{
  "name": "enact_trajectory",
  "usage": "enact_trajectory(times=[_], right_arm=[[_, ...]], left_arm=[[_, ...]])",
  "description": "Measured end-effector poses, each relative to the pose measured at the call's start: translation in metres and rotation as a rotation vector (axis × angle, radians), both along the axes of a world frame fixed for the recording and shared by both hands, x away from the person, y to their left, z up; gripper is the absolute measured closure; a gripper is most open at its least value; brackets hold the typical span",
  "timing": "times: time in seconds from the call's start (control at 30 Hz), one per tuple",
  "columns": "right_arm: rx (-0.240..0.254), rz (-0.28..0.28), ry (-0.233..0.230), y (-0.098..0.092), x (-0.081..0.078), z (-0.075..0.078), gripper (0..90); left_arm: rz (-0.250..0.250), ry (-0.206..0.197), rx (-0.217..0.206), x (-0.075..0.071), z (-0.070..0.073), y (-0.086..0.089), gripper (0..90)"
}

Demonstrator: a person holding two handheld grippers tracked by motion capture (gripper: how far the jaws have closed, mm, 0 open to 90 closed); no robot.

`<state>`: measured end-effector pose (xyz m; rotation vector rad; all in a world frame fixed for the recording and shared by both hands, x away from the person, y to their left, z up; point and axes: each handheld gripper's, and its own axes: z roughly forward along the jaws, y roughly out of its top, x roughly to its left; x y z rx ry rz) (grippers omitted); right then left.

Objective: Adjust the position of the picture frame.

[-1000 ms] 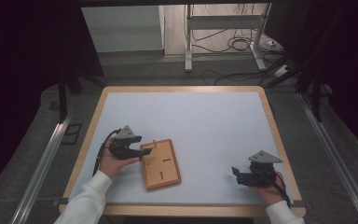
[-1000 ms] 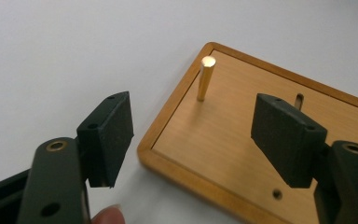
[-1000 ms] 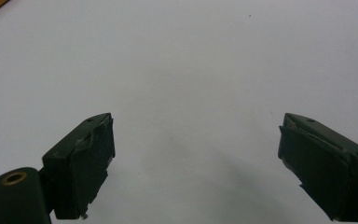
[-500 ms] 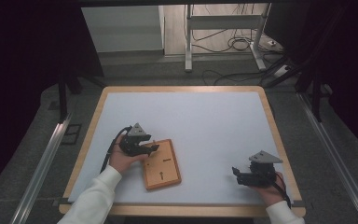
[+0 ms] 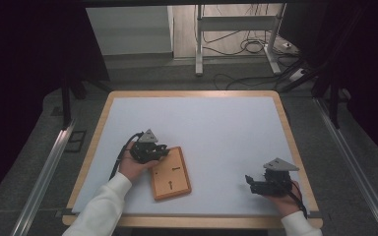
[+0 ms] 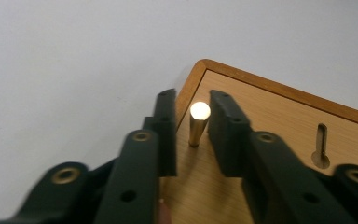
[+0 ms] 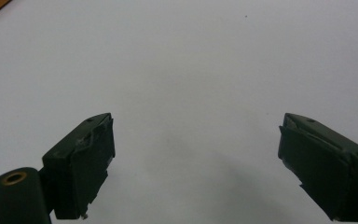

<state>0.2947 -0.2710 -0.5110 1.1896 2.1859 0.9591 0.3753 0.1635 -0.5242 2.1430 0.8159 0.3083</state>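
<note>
A matt wooden board (image 6: 279, 140) bears a shiny brass-coloured metal peg (image 6: 197, 122) on smooth white table (image 5: 216, 128).

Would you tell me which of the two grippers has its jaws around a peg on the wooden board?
The left gripper; the right gripper is over bare table.

Even overhead light falls on the pale counter (image 5: 216, 123) while the surroundings stay dark. In the left gripper view, glare whitens the brass peg (image 6: 198, 122) tip; near jaws blur. Soft shadows throughout.
</note>
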Motion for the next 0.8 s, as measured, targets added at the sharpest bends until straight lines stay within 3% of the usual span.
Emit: enact_trajectory(times=[0.07, 0.37, 0.6, 0.8], right_arm=[[0.0, 0.001, 0.0, 0.0, 0.0, 0.0, 11.0], [0.008, 0.002, 0.004, 0.001, 0.0, 0.0, 11.0], [0.012, 0.001, 0.007, 0.0, 0.0, 0.0, 11.1], [0.013, 0.003, 0.004, 0.001, 0.0, 0.001, 11.0]], left_arm=[[-0.002, 0.004, -0.009, 0.0, 0.0, 0.0, 82.4], [0.01, 0.038, -0.054, 0.002, 0.0, 0.003, 83.4], [0.013, 0.036, -0.08, -0.001, 0.005, -0.002, 83.3], [0.013, 0.033, -0.053, -0.003, 0.011, -0.012, 83.3]])
